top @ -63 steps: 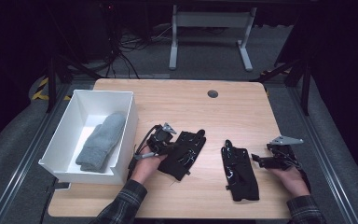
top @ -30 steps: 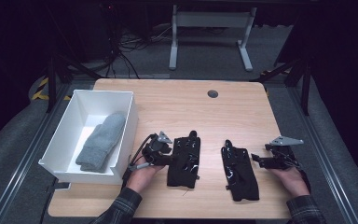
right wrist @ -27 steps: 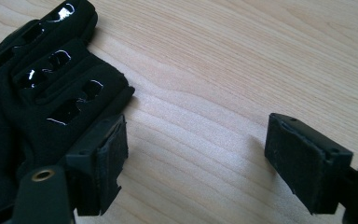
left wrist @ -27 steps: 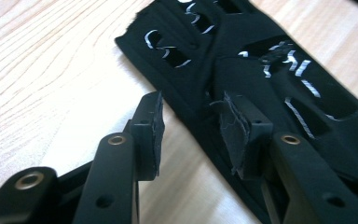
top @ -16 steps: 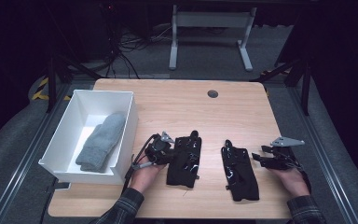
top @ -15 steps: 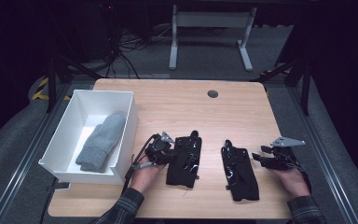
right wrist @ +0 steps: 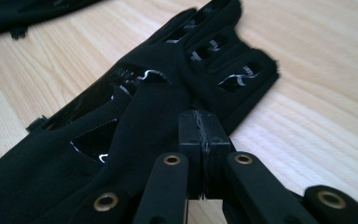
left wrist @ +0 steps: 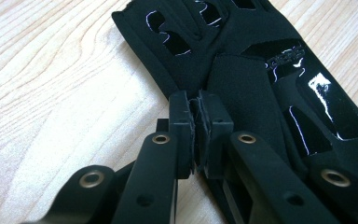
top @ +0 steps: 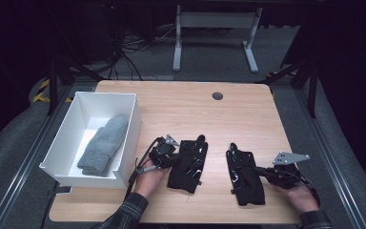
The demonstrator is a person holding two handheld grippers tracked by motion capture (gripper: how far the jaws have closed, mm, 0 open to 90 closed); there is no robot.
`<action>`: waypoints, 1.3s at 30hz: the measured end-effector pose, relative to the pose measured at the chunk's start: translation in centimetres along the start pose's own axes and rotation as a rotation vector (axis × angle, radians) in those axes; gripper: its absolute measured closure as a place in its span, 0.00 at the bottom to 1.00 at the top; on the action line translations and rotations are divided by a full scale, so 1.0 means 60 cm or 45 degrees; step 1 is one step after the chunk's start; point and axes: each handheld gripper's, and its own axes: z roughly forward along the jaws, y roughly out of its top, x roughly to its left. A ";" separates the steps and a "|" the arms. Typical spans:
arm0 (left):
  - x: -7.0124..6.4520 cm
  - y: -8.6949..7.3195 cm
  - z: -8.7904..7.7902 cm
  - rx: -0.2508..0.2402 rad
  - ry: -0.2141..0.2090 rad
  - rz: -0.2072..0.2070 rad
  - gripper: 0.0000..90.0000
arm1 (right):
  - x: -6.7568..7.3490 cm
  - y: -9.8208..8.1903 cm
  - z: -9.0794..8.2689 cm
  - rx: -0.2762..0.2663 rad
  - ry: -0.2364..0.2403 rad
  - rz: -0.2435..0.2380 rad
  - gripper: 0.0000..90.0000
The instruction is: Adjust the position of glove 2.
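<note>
Black glove point(left wrist: 261, 93) edge pinched, hidden inside left gripper point(left wrist: 199, 135) pads.

The high view looks forward and down from above the person's side onto the whole wooden table point(top: 181, 102). The left gripper view sits close, low over the tabletop, looking along its jaws at the left black glove point(left wrist: 261, 70). The right gripper view is as near, facing the right black glove point(right wrist: 158, 107). Both gloves also lie in the high view
</note>
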 end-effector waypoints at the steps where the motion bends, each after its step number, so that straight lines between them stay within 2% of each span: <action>1: 0.000 0.000 0.000 0.000 0.000 0.000 0.95 | 0.001 0.000 0.005 0.014 0.011 -0.004 1.00; 4: 0.000 0.000 -0.001 0.003 -0.006 -0.007 0.96 | 0.003 0.001 0.012 0.040 0.027 -0.002 1.00; 8: -0.001 0.000 0.001 -0.009 -0.041 -0.030 0.97 | 0.007 0.007 0.021 0.036 0.039 -0.001 1.00; 14: -0.004 0.002 0.003 -0.013 -0.043 -0.031 0.97 | 0.017 0.019 0.035 0.039 0.067 -0.010 1.00; 26: -0.008 0.003 0.004 -0.011 -0.089 -0.039 0.97 | 0.051 0.048 0.068 0.054 0.119 -0.083 1.00; 30: -0.010 0.003 0.002 -0.011 -0.125 -0.037 0.97 | 0.054 0.052 0.073 0.050 0.138 -0.091 1.00; 35: -0.012 0.008 -0.007 -0.047 -0.188 -0.027 0.97 | 0.059 0.058 0.080 0.054 0.152 -0.104 1.00; 39: -0.007 0.012 -0.020 -0.085 -0.245 -0.047 0.97 | 0.067 0.065 0.087 0.060 0.157 -0.128 1.00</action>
